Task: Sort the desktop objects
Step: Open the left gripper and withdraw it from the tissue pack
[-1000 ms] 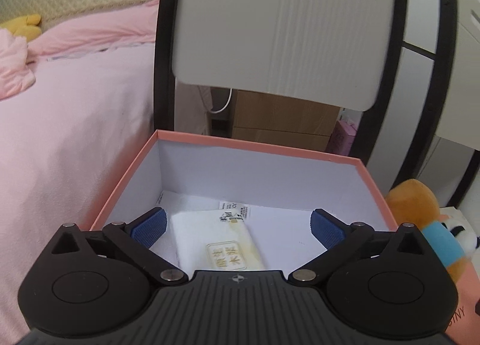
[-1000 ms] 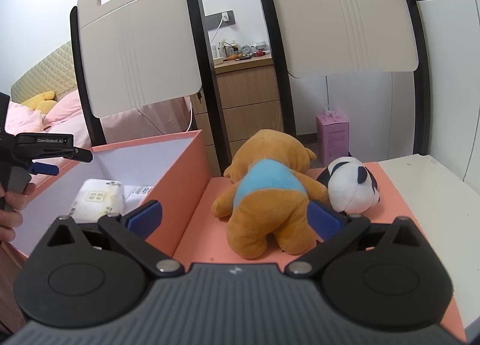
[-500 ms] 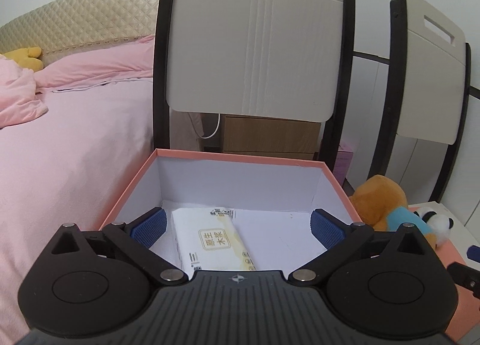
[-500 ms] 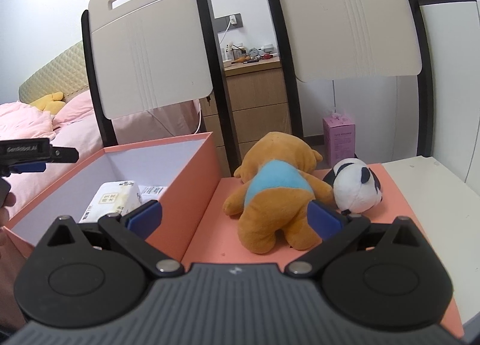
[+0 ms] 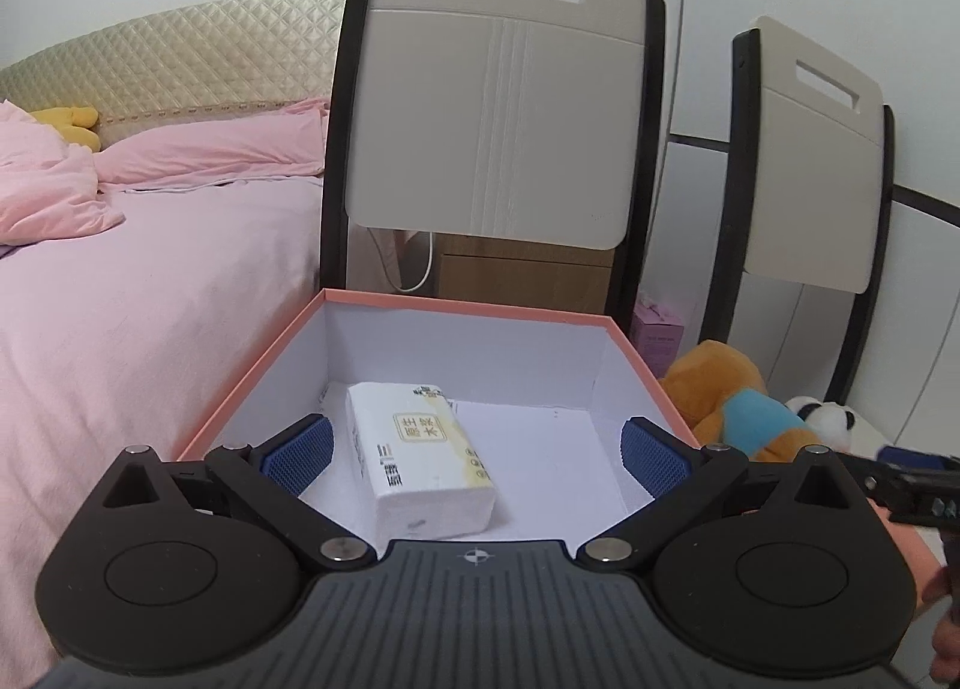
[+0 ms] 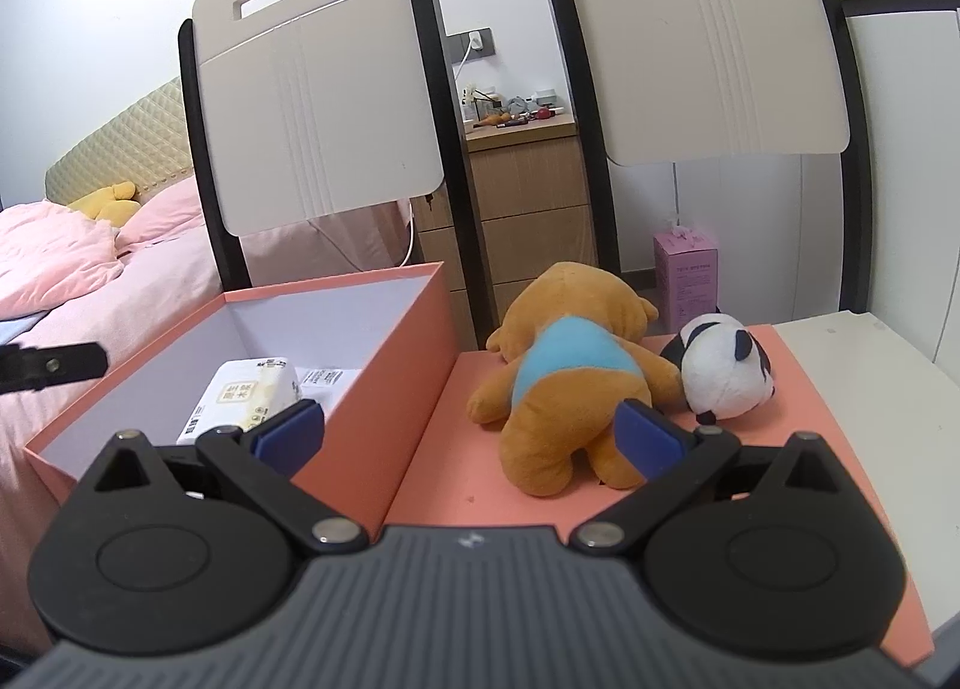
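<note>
Bedside bench: tissue pack [image 5: 420, 449] lies inside box [image 6: 384, 383]; bear [image 6: 564, 383] and panda [image 6: 726, 365] just right of box. Both soft, light; grip bear's torso. Left gripper [image 5: 474, 443] and right gripper [image 6: 468, 431]: fingers wide, empty.

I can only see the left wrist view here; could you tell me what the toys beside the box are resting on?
Observer: In the right wrist view the orange bear and the panda both lie on a flat salmon-pink lid beside the box, not on bare table.
Operator: Thank you. Are the two toys touching?
Observer: The panda sits right against the bear's side, seemingly touching it.
Operator: And is the right gripper holding anything?
Observer: No. The right gripper is open and empty, with the bear lying ahead of its right finger.
Operator: Is anything else in the box?
Observer: Only the tissue pack and a small printed slip beside it.
</note>
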Demonstrator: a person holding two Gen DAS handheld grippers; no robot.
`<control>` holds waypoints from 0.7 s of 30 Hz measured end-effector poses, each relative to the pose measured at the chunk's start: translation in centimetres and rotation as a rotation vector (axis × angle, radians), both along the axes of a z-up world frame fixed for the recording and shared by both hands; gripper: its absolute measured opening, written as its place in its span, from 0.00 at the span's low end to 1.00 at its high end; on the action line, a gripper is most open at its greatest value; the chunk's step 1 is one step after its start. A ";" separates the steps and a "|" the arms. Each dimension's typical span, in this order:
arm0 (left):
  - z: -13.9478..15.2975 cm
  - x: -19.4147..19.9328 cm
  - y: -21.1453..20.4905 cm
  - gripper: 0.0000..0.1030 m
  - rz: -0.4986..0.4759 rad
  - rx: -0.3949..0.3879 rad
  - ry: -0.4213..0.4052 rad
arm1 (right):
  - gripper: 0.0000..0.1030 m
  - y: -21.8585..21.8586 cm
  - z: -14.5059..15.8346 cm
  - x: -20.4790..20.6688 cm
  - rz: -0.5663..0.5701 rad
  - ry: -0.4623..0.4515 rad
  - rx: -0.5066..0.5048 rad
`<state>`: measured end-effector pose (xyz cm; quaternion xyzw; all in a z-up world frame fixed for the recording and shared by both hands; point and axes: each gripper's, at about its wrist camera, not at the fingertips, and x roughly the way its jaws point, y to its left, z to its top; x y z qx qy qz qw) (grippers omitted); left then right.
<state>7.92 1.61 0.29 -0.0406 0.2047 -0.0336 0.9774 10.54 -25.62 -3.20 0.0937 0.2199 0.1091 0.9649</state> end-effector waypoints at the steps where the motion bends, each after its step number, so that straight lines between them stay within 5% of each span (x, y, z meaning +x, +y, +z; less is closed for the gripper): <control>1: -0.1 -0.7 0.0 1.00 0.000 -0.003 -0.009 | 1.00 0.0 0.0 0.0 0.004 0.000 0.004; 21: 0.1 -3.1 0.2 1.00 -0.007 -0.014 -0.060 | 1.00 1.0 -0.4 -1.5 0.015 -0.157 -0.121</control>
